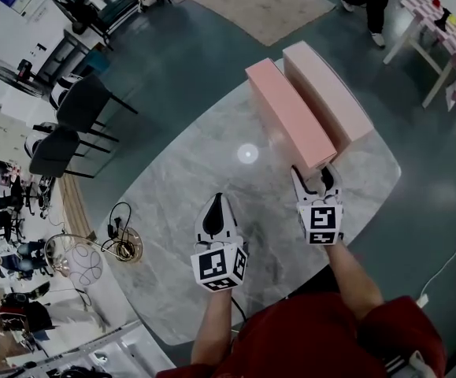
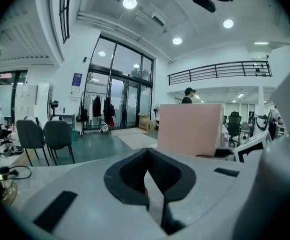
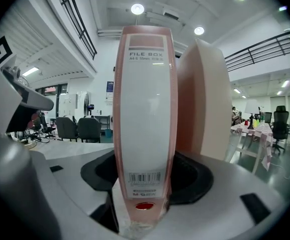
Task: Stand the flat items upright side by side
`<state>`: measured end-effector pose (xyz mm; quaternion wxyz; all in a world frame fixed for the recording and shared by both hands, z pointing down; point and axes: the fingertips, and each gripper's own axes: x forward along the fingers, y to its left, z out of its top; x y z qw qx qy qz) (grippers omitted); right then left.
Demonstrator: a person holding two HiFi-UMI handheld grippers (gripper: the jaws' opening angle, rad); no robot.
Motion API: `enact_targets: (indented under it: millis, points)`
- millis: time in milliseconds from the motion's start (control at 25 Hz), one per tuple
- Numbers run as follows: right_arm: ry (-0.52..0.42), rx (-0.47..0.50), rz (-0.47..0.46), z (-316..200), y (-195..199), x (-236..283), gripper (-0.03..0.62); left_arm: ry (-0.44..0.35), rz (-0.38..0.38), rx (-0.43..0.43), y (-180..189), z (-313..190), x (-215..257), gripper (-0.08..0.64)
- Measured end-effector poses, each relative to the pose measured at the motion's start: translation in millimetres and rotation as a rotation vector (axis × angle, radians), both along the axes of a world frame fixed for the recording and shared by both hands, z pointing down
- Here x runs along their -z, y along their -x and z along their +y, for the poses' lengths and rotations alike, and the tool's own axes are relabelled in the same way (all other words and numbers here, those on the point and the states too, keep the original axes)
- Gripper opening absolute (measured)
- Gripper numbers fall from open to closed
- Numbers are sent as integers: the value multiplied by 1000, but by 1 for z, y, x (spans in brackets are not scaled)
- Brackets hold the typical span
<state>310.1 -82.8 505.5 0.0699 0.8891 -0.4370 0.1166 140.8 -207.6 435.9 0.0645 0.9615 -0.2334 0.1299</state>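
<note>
The right hand-held gripper (image 1: pixel 320 181) is clamped on the near end of a pink file box (image 1: pixel 289 115), one jaw on each side of its narrow spine. The box stands upright on the marble worktop (image 1: pixel 180 203) and runs straight away from the jaws. Its spine carries a white label (image 3: pixel 146 99) headed "FILE BOX", with "A4-S 55mm" beneath; the print after that is too small to read. Low on the label sits a barcode (image 3: pixel 145 176), and under it a red dot (image 3: pixel 145 206). A second file box (image 1: pixel 326 93), also pink and upright, stands just beyond this gripper's right jaw, alongside the held one. The left hand-held gripper (image 1: pixel 218 207) is clenched on nothing, jaw tips together above bare worktop, with both boxes ahead and to its right
</note>
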Motion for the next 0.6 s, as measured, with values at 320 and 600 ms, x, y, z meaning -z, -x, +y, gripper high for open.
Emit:
enact_targets:
  millis: [320, 600]
  points:
    - [2, -35, -3, 10, -9, -1, 278, 7, -7, -24, -6, 6, -5, 5]
    - [16, -31, 9, 15, -14, 1, 281, 7, -9, -31, -8, 11, -5, 5]
